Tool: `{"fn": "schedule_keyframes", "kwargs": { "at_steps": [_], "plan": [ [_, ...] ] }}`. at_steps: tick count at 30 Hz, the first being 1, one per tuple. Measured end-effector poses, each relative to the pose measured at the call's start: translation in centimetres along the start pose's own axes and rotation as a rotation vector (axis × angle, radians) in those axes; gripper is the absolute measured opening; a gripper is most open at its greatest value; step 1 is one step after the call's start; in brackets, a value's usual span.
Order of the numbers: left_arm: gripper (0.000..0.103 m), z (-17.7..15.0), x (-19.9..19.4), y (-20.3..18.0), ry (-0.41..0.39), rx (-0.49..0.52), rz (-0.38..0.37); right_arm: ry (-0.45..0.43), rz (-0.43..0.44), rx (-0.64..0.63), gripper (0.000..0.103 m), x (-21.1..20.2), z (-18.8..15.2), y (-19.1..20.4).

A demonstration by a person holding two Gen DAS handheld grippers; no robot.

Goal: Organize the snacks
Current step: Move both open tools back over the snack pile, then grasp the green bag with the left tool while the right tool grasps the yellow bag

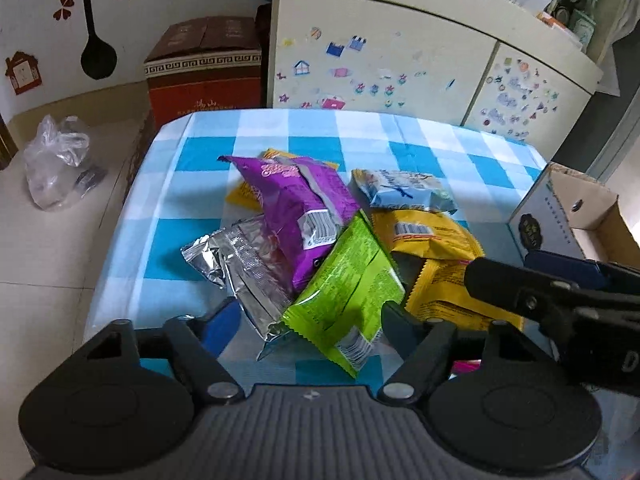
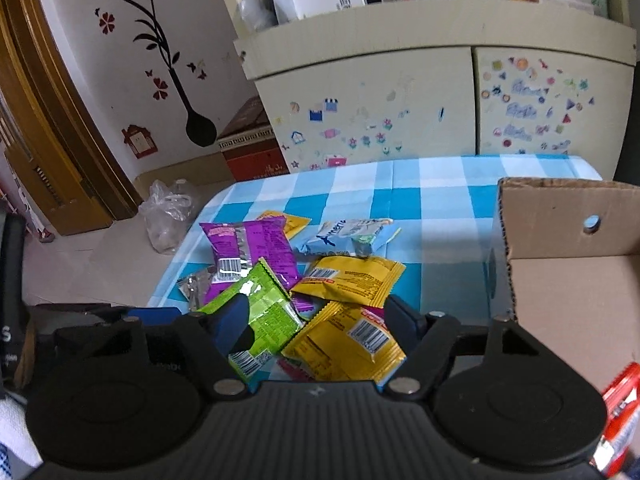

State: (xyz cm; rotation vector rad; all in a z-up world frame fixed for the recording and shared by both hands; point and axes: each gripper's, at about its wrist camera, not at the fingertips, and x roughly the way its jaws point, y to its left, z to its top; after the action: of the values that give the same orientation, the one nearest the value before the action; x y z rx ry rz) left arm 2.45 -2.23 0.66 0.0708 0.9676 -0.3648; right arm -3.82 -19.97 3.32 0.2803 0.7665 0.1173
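Presumably mid-sort: snack packets heaped on checked table (image 1: 248,128), cardboard box (image 2: 560,264) just beside pile, likely destination. Left gripper (image 1: 308,316) fingers spread, straddling green packet (image 1: 352,276), not pressing. Right gripper (image 2: 320,320) fingers parted around yellow packet (image 2: 352,336); contact unclear.

Crinkled silver foil packet (image 1: 236,272) and glossy green plastic snack packet (image 1: 352,280) shine on the smooth blue-and-white checked tablecloth (image 1: 192,152); the brown corrugated cardboard box (image 2: 568,280) looks matt, the clear plastic bag (image 1: 56,160) filmy and wrinkled
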Motion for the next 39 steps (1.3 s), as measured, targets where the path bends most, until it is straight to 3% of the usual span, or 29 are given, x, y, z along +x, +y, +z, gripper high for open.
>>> {"fn": "schedule_keyframes", "kwargs": {
  "at_steps": [10, 17, 22, 25, 30, 33, 35, 39],
  "plan": [
    [0.060, -0.2, 0.0, 0.9, -0.009, -0.019, -0.001, 0.080, 0.041, 0.039, 0.073, 2.1, -0.8, -0.8],
    [0.059, -0.9, -0.6, 2.8, 0.066, -0.034, 0.016, 0.146, 0.114, 0.006, 0.073, 1.9, -1.4, 0.1],
    [0.059, -1.2, -1.3, 3.2, 0.077, 0.018, 0.034, 0.134, 0.055, -0.077, 0.073, 1.6, -1.4, 1.3],
    [0.063, -0.9, -1.4, 4.0, 0.084, -0.073, -0.019, 0.112, -0.016, -0.111, 0.073, 1.6, -1.4, 1.4],
    [0.067, -0.6, -0.9, 5.7, 0.099, -0.297, -0.119, 0.117, -0.024, -0.140, 0.073, 2.1, -1.8, 1.8],
    [0.077, -0.2, -0.8, 5.2, 0.069, -0.323, -0.134, 0.117, -0.046, -0.191, 0.072, 2.6, -2.4, 2.6],
    [0.080, 0.0, -0.6, 4.8, 0.064, -0.341, -0.156, 0.133, -0.061, -0.204, 0.058, 3.0, -2.8, 2.9],
    [0.086, 0.3, -0.1, 3.9, 0.054, -0.365, -0.164, 0.137, -0.081, -0.198, 0.053, 2.6, -3.0, 2.8]
  ]
}}
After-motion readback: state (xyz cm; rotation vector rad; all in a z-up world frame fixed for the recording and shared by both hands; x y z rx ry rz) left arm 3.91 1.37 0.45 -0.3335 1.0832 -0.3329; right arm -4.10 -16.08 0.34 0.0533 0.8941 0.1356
